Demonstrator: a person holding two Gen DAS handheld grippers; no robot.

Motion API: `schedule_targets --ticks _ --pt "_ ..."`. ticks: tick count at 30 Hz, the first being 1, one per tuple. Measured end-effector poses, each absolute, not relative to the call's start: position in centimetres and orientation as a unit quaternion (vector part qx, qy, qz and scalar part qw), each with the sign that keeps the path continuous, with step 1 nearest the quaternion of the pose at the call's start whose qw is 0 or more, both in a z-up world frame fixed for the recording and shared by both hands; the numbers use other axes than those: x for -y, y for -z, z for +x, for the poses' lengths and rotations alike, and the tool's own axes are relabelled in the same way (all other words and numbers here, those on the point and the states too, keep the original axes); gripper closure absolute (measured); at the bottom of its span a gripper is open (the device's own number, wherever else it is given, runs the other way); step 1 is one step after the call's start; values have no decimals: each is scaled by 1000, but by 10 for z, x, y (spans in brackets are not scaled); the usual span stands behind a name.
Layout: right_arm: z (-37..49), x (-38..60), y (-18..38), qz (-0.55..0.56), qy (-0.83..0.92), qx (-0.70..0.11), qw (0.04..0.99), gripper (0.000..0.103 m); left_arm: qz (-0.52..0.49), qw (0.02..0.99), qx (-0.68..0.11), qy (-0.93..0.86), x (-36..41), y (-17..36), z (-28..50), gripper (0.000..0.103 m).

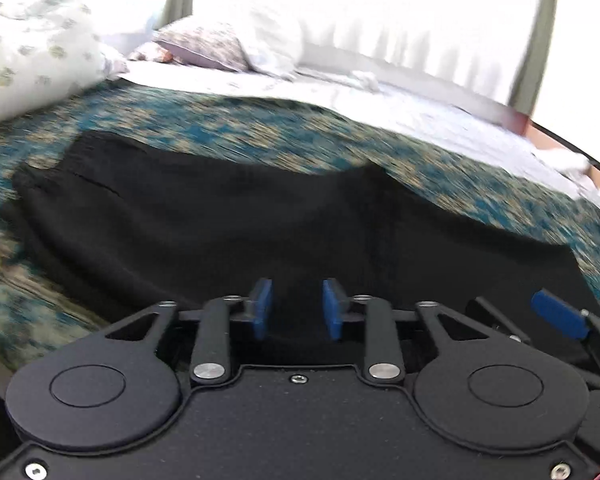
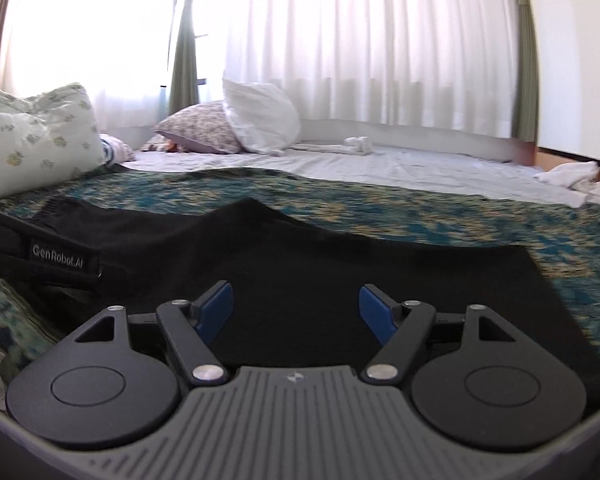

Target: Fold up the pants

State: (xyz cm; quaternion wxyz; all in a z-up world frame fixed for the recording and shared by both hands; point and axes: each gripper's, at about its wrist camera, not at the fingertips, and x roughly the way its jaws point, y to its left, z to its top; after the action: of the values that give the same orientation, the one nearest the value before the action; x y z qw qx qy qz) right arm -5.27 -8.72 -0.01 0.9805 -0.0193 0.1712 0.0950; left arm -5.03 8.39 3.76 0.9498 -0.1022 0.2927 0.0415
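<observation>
The left gripper point(image 1: 296, 309) has its blue pads point(image 1: 260, 308) set a narrow gap apart, with black cloth showing between them; whether they pinch that cloth or only hang over it, the blurred view does not settle. The right gripper point(image 2: 296, 314) has its pads point(image 2: 216, 310) spread wide, holding nothing, and hovers low over the same cloth. The two grippers sit side by side, the right one's blue pad showing at the right edge of the left wrist view.

The black pants point(image 1: 228, 220) lie flat just ahead of and under both sets of fingers. Their long axis runs left to right across both views, with a ribbed band, probably the waistband, at the far left end. The far edge rises to a soft peak near the middle.

The pants rest on a teal and tan patterned blanket point(image 2: 440, 216) spread over a bed with a pale sheet point(image 2: 380, 166). Pillows point(image 2: 260, 120) and a folded floral quilt point(image 2: 36, 140) sit at the back and left, before bright white curtains point(image 2: 380, 48).
</observation>
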Motion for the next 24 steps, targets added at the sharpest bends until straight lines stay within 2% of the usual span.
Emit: schedule_targets --ticks 4,6,9,13,15,20,21,22,24 --pt "-41 54 3 -5 -90 -201 975 28 -125 946 -292 -68 -122 -37 -52 54" --pt "-31 37 12 -23 -73 -236 969 37 -141 943 -290 -84 -143 -34 -52 50" --pt "-33 19 24 -65 -50 -227 970 39 -195 938 -268 -105 -181 -30 -58 38" --pt "-34 8 28 -94 -54 -219 970 41 -272 923 -225 -151 -229 -26 -63 28" --pt "-35 7 28 -94 -54 -220 969 41 -278 916 -211 -197 -245 -25 -62 16" --pt "-35 6 27 -92 -54 -220 970 41 -320 892 -221 -231 -281 -11 -40 12" --pt "-35 7 26 -89 -55 -221 970 41 -322 893 -212 -232 -285 -11 -38 17" --pt "-35 9 24 -84 -58 -223 969 41 -321 895 -207 -230 -288 -12 -33 27" --pt "-35 17 17 -65 -69 -231 968 39 -323 887 -216 -249 -291 -15 -23 88"
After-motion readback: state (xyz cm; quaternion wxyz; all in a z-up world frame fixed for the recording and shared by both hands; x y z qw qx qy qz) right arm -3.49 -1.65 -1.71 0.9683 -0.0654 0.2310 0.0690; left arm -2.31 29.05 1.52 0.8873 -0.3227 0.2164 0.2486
